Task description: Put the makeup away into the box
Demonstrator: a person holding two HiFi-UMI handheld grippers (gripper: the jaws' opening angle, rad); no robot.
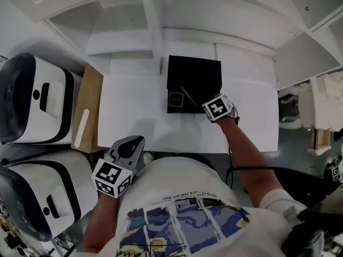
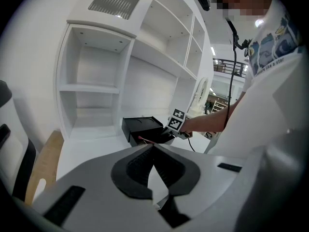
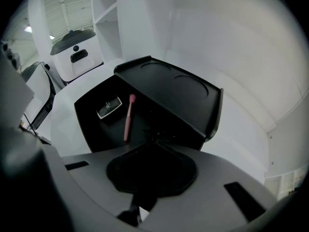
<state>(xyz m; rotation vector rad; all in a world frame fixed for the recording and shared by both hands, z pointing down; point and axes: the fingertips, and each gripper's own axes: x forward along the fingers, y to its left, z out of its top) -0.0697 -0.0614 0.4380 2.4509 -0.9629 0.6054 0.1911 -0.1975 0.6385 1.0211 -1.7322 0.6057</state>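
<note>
Right gripper view: the right gripper (image 3: 154, 140), jaws closed on nothing, points into the open black box (image 3: 91, 127). The pink makeup stick (image 3: 128, 117) lies inside, just left of its tips. The left gripper (image 2: 153, 148) is also closed and empty.

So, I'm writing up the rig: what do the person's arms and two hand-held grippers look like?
The left hand-held gripper and the right hand-held gripper each have a light grey rounded body, black pads and a white cube with black square markers. The person wears a white short-sleeved T-shirt with a blue-and-yellow print; a black cable runs near the right arm.
</note>
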